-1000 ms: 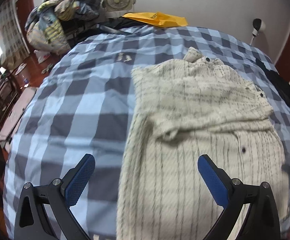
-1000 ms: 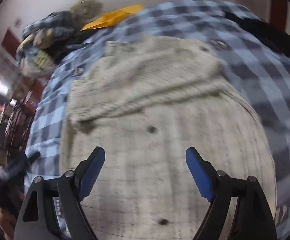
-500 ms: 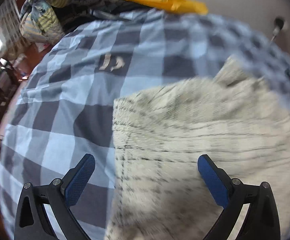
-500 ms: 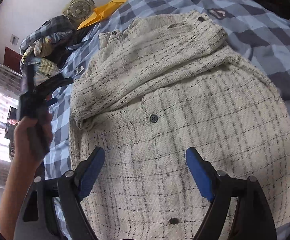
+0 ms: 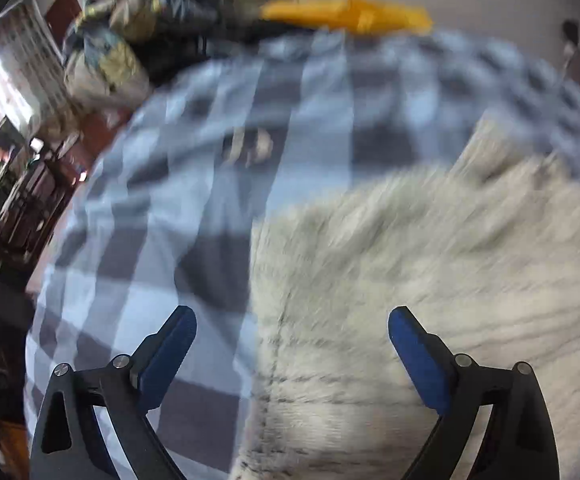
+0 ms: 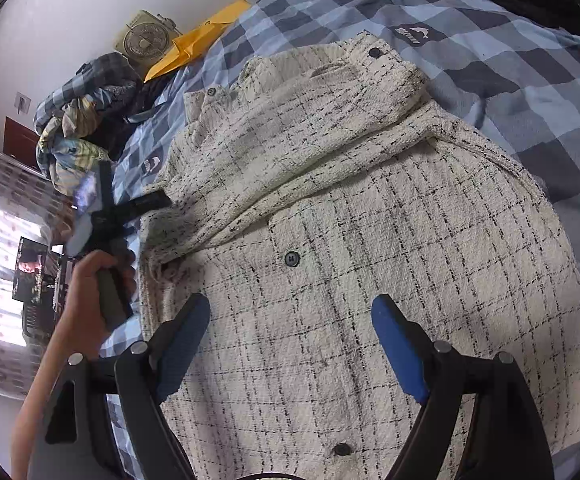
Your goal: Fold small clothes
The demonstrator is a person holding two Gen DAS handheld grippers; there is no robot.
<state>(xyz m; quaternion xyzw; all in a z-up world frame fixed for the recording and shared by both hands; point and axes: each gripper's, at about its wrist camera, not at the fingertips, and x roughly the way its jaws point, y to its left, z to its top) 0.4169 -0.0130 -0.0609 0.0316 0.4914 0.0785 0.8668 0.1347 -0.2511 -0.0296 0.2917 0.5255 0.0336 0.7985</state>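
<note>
Left wrist view, blurred: the checked bedcover [image 5: 194,208] is seen at the left, and the cream tweed jacket [image 5: 429,280] is spread on it at the right. The left tool [image 5: 292,344] is held wide open above the jacket's left edge, with nothing gripped. In the right wrist view a hand [image 6: 90,284] is seen at the left, and the right tool [image 6: 290,336] is held wide open and empty above the jacket's buttoned front.

Both wrist cameras look steeply down, close over the bed [image 6: 509,64], sharing the cream plaid jacket [image 5: 429,280].
</note>
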